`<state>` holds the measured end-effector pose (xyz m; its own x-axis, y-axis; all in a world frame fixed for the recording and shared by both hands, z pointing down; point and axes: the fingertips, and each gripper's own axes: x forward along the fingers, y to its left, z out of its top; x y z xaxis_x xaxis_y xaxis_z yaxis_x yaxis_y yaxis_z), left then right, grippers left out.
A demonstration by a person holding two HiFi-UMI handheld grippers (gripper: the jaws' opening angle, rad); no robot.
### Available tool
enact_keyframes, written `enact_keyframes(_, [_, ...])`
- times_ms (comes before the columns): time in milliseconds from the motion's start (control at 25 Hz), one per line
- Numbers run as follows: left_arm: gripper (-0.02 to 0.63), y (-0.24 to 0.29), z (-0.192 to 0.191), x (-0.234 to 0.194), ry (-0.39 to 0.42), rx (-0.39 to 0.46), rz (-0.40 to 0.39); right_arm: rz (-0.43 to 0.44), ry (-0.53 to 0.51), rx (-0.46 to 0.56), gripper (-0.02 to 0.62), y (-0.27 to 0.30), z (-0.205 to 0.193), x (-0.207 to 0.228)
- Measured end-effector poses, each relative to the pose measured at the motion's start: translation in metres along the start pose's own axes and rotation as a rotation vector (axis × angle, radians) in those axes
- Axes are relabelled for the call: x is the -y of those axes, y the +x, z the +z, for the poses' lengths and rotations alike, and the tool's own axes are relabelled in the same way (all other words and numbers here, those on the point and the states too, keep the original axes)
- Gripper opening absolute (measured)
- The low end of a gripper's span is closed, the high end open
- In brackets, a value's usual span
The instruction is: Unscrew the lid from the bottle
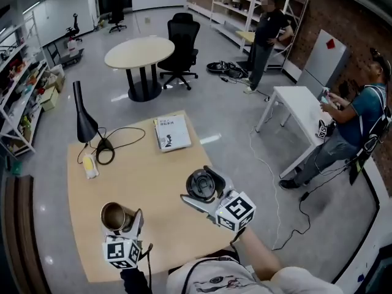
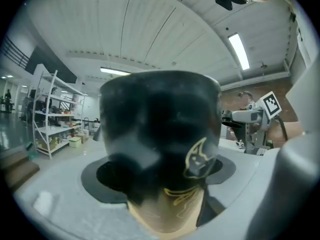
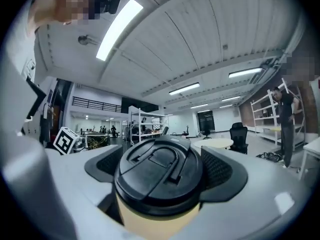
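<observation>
**Two parts, one in each gripper**

Head view: the left gripper (image 1: 124, 222), above the tabletop's (image 1: 153, 164) front edge, clamps the bottle (image 1: 115, 215). The bottle's steel mouth is uncovered, and its lower body is hidden behind the jaws and marker cube. The right gripper (image 1: 208, 195), nearer the right edge, holds the black lid (image 1: 203, 184) — clearly apart from the bottle.

Left gripper view: the bottle's (image 2: 160, 129) dark body fills the gap, blurred by closeness. The jaws are spread wide and pressed on its sides.

Right gripper view: the lid (image 3: 159, 176) sits between wide-set pads (image 3: 220, 169), gripped at its rim — the tan patch beneath it is hard to identify.
</observation>
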<state>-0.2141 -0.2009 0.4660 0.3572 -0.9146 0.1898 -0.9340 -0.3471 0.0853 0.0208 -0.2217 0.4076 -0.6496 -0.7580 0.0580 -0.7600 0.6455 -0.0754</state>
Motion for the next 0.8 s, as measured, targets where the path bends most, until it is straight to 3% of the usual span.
enact_keyframes(200, [0.425,0.0,0.009,-0.014,0.028,0.022,0.054,-0.091,0.001,0.018,0.489,-0.001,-0.006,0.001])
enact_keyframes(800, [0.425,0.014,0.028,0.029,0.047,0.054,-0.046,-0.134,-0.004,0.085,0.489,-0.023,0.011,0.018])
